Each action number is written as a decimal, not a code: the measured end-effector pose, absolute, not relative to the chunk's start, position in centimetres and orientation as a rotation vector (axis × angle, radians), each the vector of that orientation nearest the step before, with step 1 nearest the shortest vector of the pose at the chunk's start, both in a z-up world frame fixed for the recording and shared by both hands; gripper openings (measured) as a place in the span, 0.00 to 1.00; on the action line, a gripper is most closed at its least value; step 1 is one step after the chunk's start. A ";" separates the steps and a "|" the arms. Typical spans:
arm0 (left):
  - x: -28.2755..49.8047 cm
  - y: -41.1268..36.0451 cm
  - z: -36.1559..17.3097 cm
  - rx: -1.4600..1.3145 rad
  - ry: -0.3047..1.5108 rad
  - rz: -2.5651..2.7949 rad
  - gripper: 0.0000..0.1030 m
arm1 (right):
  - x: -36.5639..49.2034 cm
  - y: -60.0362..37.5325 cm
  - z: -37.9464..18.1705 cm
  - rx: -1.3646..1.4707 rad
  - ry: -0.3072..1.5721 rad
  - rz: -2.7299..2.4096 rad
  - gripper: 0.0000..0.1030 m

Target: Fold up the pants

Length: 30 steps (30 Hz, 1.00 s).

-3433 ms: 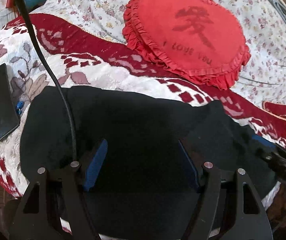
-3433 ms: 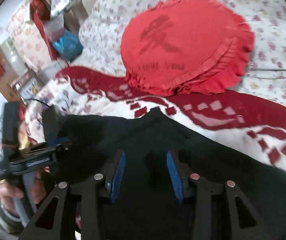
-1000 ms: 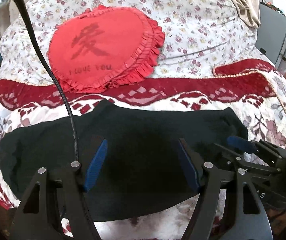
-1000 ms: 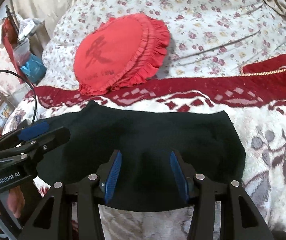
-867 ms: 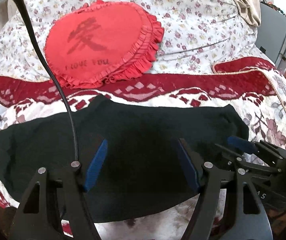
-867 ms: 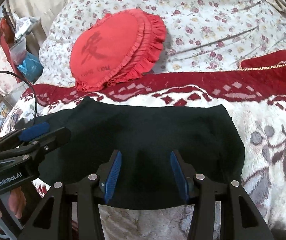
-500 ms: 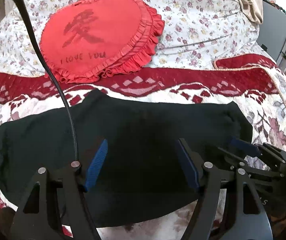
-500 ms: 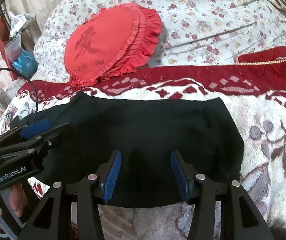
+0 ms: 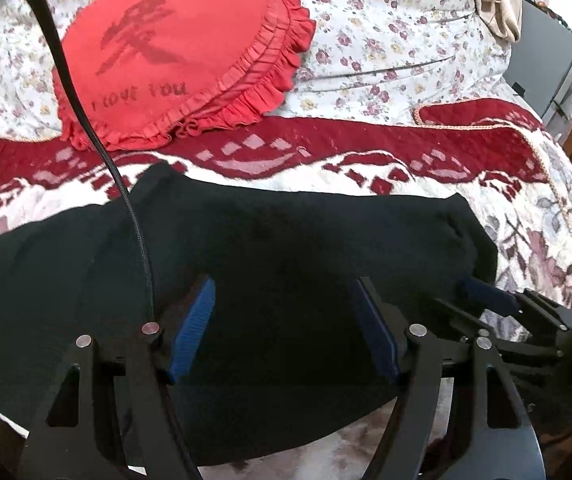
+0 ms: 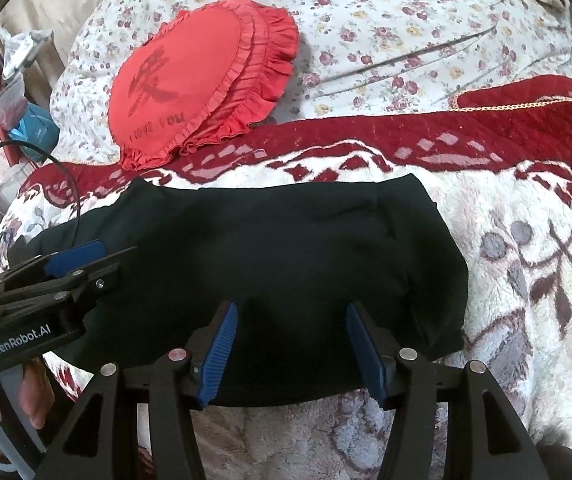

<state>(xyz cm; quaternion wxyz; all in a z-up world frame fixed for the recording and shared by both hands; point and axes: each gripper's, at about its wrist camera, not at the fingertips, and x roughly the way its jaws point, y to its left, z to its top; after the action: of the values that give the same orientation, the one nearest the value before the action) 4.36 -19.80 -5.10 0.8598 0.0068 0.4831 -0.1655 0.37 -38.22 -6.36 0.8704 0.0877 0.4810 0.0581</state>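
The black pants (image 9: 286,248) lie folded in a wide band across the red-and-white blanket (image 9: 366,148), near its front edge. They also show in the right wrist view (image 10: 286,240). My left gripper (image 9: 282,300) is open and empty, its blue pads just above the pants' near half. My right gripper (image 10: 290,320) is open and empty above the pants' right near part. The right gripper also shows at the right of the left wrist view (image 9: 494,304), and the left gripper at the left of the right wrist view (image 10: 82,260).
A red heart-shaped cushion (image 9: 174,52) lies behind the pants on the floral quilt (image 9: 386,40). A black cable (image 9: 86,112) crosses the left wrist view. Bags and clutter (image 10: 22,100) stand beside the bed at the left.
Both grippers have drawn back and risen from the pants, showing the whole folded band. Over the last second the views shifted only slightly. Both grippers stayed open.
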 end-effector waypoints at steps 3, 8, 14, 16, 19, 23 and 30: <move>4.4 -19.7 -5.2 -0.014 1.025 -0.376 0.69 | 0.4 -38.2 -6.3 0.185 1.006 0.118 0.54; 4.3 -20.0 -5.4 -0.031 1.040 -0.424 0.69 | 0.4 -38.2 -6.2 0.174 1.013 0.119 0.55; 4.5 -20.0 -6.0 0.004 1.053 -0.391 0.69 | 0.3 -38.8 -5.7 0.177 1.007 0.098 0.56; 4.6 -20.0 -6.6 0.006 1.071 -0.382 0.69 | 0.3 -38.9 -5.6 0.188 1.001 0.097 0.56; 4.9 -19.9 -7.5 0.020 1.108 -0.361 0.69 | 0.3 -38.9 -5.7 0.192 1.002 0.102 0.56; 4.8 -19.7 -7.2 0.032 1.085 -0.326 0.69 | 0.3 -39.0 -5.7 0.189 1.005 0.104 0.56; 4.7 -19.7 -6.1 0.071 1.049 -0.298 0.69 | -0.2 -39.4 -5.5 0.218 1.000 0.097 0.56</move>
<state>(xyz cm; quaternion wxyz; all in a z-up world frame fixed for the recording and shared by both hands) 4.65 -19.74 -6.11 0.8543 0.0338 0.4989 -0.1418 -0.22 -39.43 -5.51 0.8708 0.1041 0.4783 0.0463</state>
